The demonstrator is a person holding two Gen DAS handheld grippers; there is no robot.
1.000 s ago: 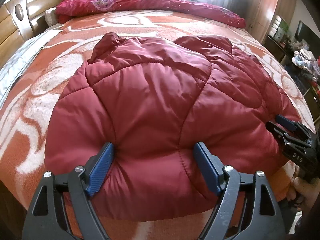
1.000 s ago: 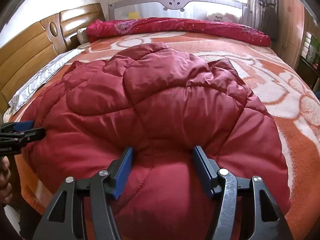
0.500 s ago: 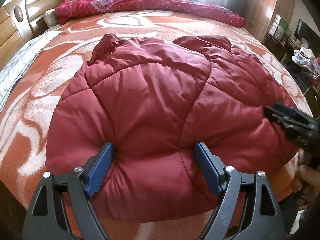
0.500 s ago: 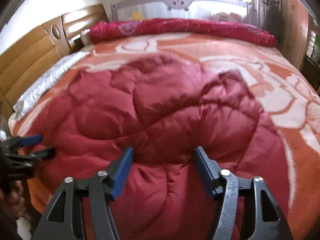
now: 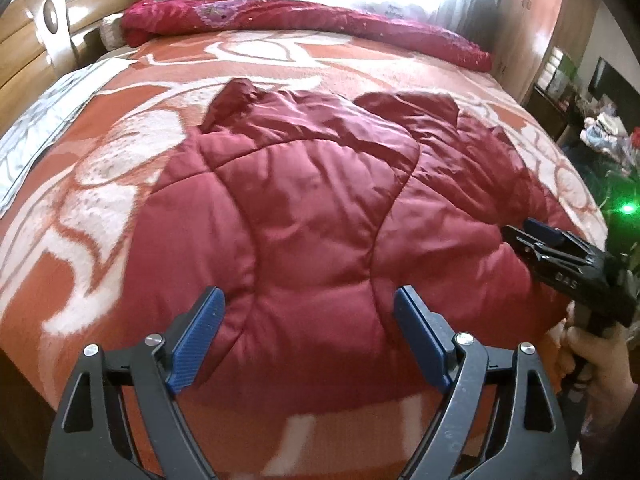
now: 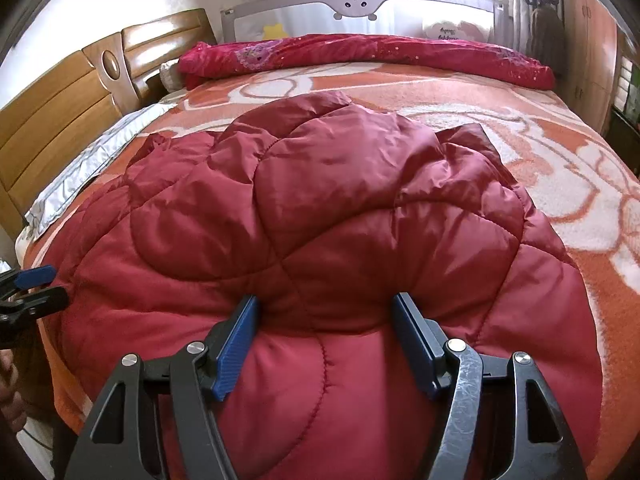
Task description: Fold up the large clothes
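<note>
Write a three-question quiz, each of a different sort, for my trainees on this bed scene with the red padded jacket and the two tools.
1. True or false: the red padded jacket hangs from a hook.
2. Multiple choice: the left tool has its fingers A) spread wide at the jacket's near edge, B) clamped shut on a sleeve, C) pointing at the wooden headboard.
3. Fill in: along the bed's far side lies a rolled red ___.

Key:
1. False; it lies on the orange patterned blanket.
2. A; the right tool is spread likewise.
3. Quilt.
</note>
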